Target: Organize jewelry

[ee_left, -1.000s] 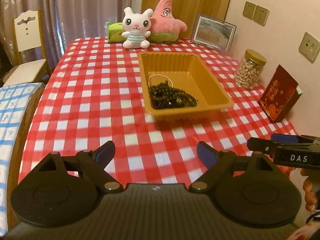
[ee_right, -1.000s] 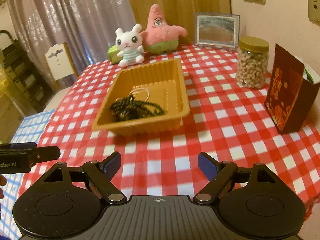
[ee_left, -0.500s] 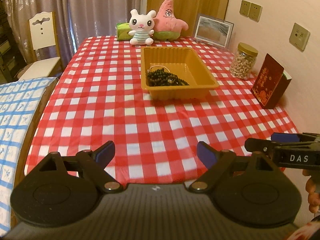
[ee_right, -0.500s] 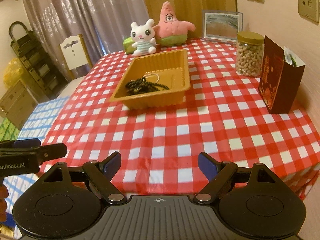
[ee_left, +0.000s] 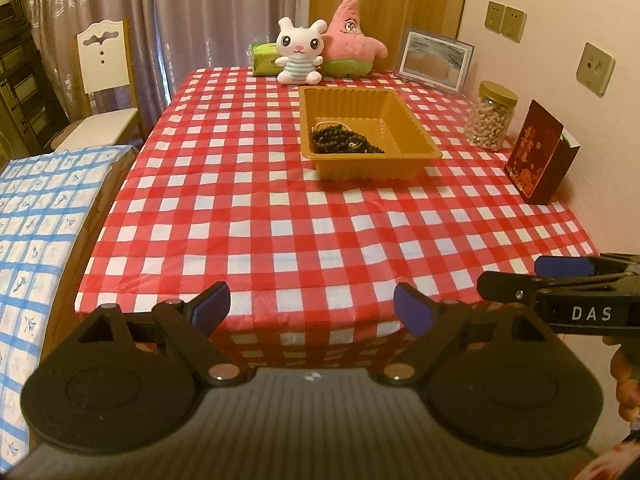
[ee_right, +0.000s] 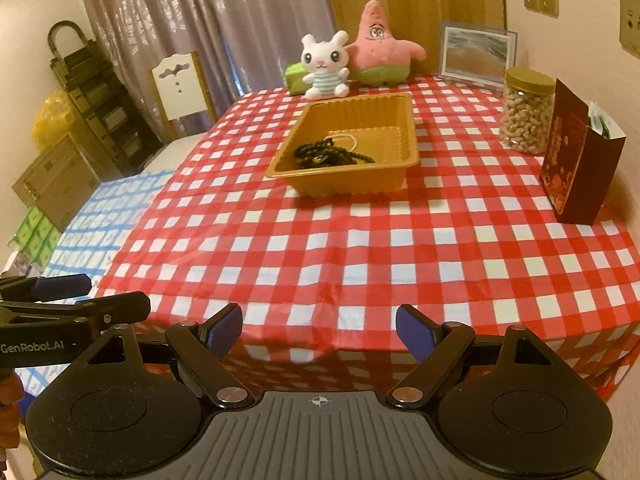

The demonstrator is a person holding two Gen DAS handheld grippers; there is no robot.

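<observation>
Partly tangled beads [ee_left: 345,145] in tray [ee_left: 416,130]

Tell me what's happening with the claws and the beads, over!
Left claw open, empty. Right claw open, empty. Both off the near table edge. Black beads and a thin bangle lie in the orange tray. Nothing in the way.

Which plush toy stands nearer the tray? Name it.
The white bunny, directly behind the tray; the pink starfish sits farther back beside it.

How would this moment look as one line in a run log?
left hand-held gripper: open, empty | right hand-held gripper: open, empty | dark bead strands: in tray
</observation>
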